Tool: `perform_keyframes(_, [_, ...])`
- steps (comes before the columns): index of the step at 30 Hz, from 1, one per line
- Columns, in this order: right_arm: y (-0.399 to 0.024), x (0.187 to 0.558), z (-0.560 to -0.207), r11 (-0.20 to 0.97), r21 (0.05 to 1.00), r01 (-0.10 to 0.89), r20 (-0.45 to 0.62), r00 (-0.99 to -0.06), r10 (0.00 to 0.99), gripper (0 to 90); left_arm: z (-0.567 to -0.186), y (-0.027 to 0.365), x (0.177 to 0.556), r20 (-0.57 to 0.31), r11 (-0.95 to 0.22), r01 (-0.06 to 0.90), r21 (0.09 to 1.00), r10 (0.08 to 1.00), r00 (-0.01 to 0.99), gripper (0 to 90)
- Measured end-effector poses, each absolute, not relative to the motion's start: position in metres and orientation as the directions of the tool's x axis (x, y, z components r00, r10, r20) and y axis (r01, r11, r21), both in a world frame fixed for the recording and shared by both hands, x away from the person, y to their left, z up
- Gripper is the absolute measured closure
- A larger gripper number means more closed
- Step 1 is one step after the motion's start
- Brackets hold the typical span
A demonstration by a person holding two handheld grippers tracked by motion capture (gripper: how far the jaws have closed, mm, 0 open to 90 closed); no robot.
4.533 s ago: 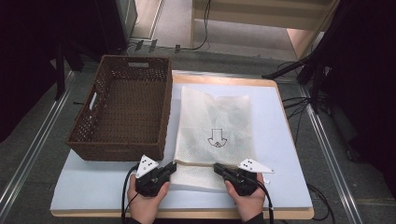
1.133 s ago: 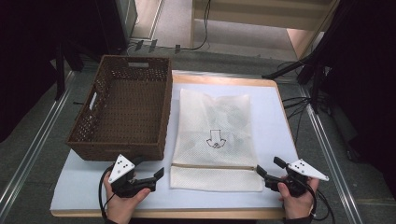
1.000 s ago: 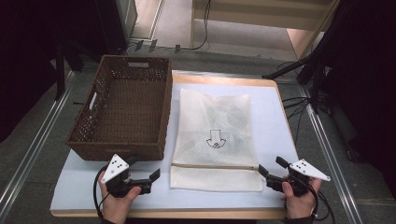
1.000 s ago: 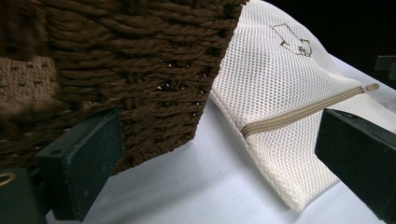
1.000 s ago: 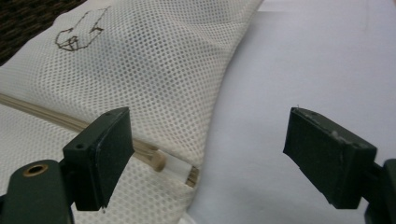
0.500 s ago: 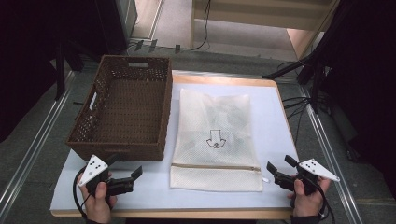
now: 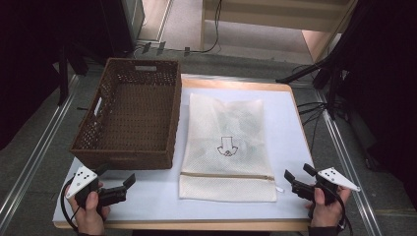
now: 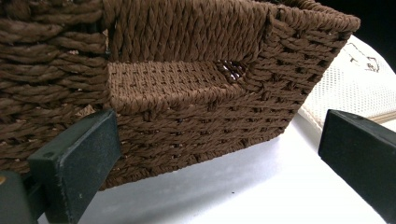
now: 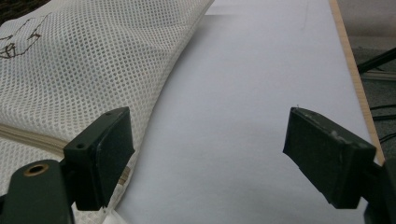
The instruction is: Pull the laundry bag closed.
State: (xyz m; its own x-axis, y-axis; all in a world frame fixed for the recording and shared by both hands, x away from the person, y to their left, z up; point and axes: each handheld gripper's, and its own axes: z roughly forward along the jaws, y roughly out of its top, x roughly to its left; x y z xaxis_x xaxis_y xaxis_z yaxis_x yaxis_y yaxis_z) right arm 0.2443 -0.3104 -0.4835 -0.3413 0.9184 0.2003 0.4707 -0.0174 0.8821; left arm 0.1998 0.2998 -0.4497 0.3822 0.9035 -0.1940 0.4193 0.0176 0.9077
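Observation:
A cream mesh laundry bag (image 7: pixel 226 142) lies flat in the middle of the white table (image 7: pixel 290 128), its zipper (image 7: pixel 226 175) running across near the front end. Left of it stands an empty brown wicker basket (image 7: pixel 130 113). My left gripper (image 7: pixel 116 175) is open at the front left corner, just before the basket's near wall (image 8: pixel 196 93), with nothing between its jaws (image 8: pixel 224 154). My right gripper (image 7: pixel 297 173) is open at the front right, beside the bag's corner. In the right gripper view the mesh bag (image 9: pixel 84 70) lies left of the empty gap (image 9: pixel 210 149).
The bag's edge (image 8: pixel 345 84) shows to the right of the basket in the left gripper view. The table's wooden right edge (image 9: pixel 355 79) is close to my right gripper. Cables (image 7: pixel 314 105) and dark stands sit on the floor at the right.
Both grippers have let go of the bag's front edge and moved outward, the left to the front left corner, the right to the front right. The bag lies still.

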Motion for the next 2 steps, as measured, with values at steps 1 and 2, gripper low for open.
perform_keyframes(1, [-0.3104, 0.2446, -0.4838, -0.019, 0.882, 0.471, 0.201, -0.340, 0.919, 16.0, -0.4500, 0.2994, 0.2002, -0.190, 0.013, 0.420, 0.908, 0.904, 0.382, 0.0])
perform_keyframes(2, [-0.3103, 0.2449, -0.4839, -0.020, 0.882, 0.471, 0.202, -0.340, 0.919, 16.0, -0.4505, 0.2988, 0.2004, -0.184, 0.006, 0.423, 0.906, 0.906, 0.381, 0.0])
